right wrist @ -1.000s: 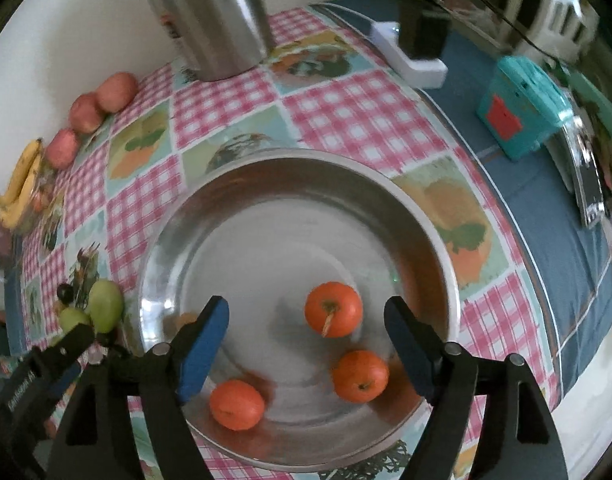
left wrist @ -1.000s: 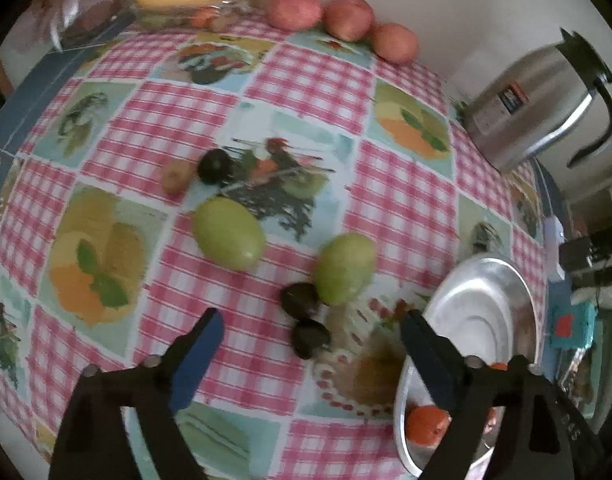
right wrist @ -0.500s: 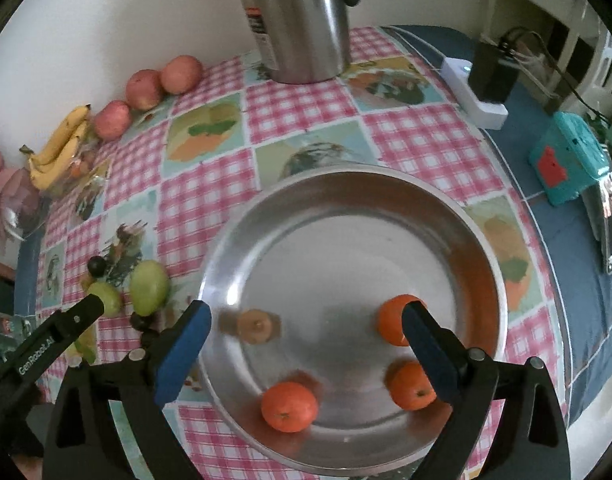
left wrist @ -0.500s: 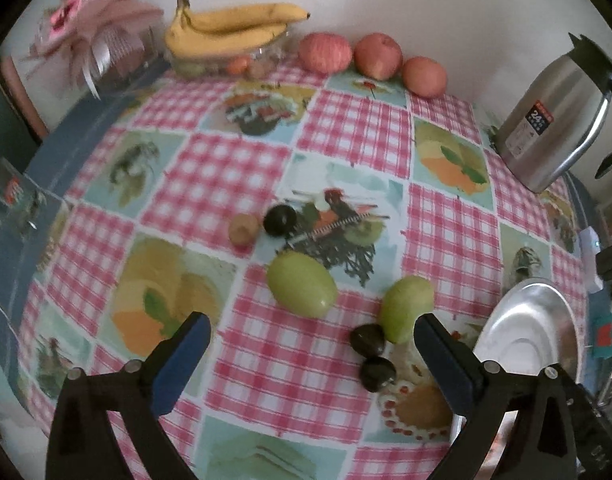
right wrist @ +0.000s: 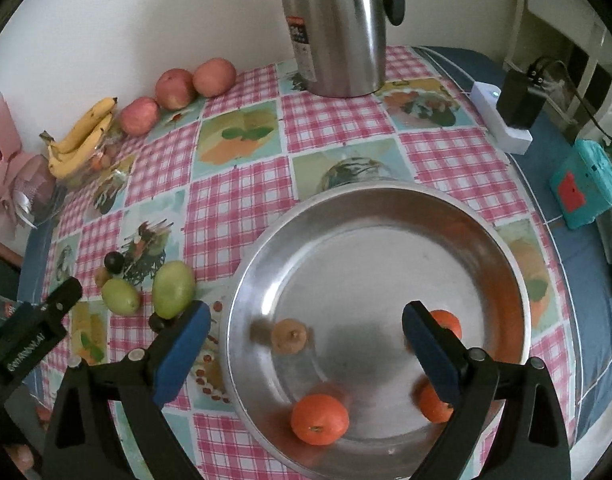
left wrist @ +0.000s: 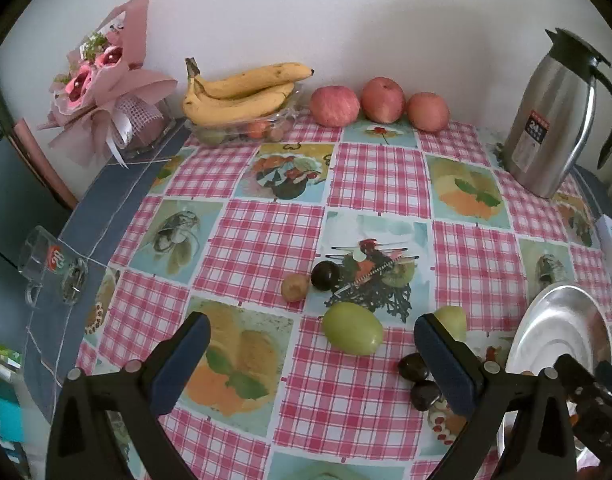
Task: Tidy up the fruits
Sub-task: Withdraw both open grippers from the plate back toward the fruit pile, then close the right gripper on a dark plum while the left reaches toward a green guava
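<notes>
A steel bowl (right wrist: 505, 272) holds three oranges (right wrist: 319, 419) and a small tan fruit (right wrist: 289, 336). My right gripper (right wrist: 304, 350) is open and empty above the bowl. On the checked cloth lie two green fruits (left wrist: 352, 334) (left wrist: 451, 317), dark plums (left wrist: 325, 275) (left wrist: 413, 366) and a small brown fruit (left wrist: 294, 287). My left gripper (left wrist: 311, 364) is open and empty above the near green fruit. The bowl's rim (left wrist: 545, 320) shows at the right of the left wrist view.
Bananas (left wrist: 242, 94) on a clear tray and three apples (left wrist: 381, 100) line the back wall. A steel jug (left wrist: 553, 116) stands at back right. A pink bouquet (left wrist: 106, 92) and a glass (left wrist: 50, 268) sit left. A power strip (right wrist: 501, 120) and teal box (right wrist: 585, 184) lie right.
Both grippers have pulled back and up, so more of the table shows. The small tan fruit has appeared in the bowl and the oranges have shifted.
</notes>
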